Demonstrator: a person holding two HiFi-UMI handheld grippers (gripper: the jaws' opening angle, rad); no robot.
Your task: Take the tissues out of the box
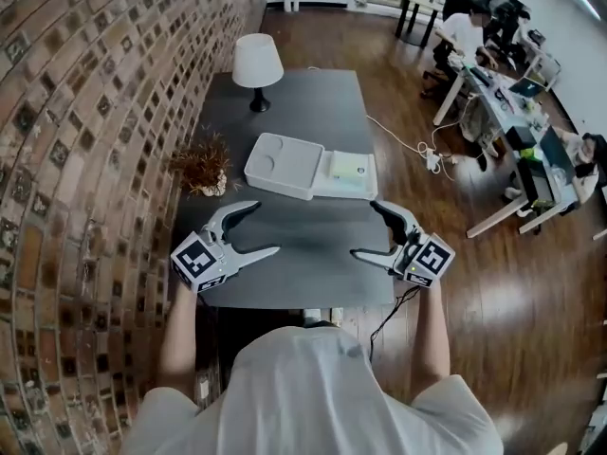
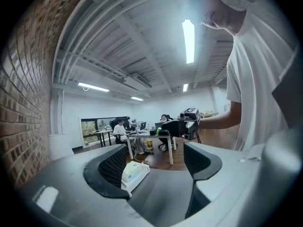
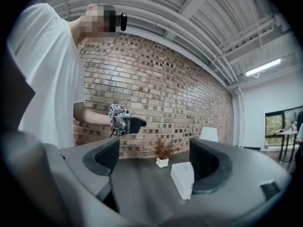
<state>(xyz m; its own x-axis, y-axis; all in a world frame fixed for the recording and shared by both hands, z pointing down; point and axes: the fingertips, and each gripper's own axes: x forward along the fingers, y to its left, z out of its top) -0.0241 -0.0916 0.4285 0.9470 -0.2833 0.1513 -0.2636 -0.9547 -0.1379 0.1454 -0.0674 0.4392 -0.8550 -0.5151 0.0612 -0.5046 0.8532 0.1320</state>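
A white tissue box [image 1: 285, 165] lies open on the middle of the dark table [image 1: 313, 102], and a pale green-topped pack of tissues [image 1: 347, 169] shows in its right half. My left gripper [image 1: 266, 227] hovers near the table's front left, open and empty. Mirroring it at the front right, my right gripper [image 1: 363, 228] is also open with nothing between its jaws. Both point inward, short of the box. In the left gripper view the box [image 2: 135, 173] sits low between the jaws. In the right gripper view the box [image 3: 183, 178] lies beside the right jaw.
A white table lamp [image 1: 257, 64] stands at the table's far end. A dried plant in a white pot [image 1: 204, 169] sits by the brick wall [image 1: 85, 112] along the left edge. A cable and power strip [image 1: 432, 156] lie on the wooden floor; people sit at desks [image 1: 503, 93] at the right.
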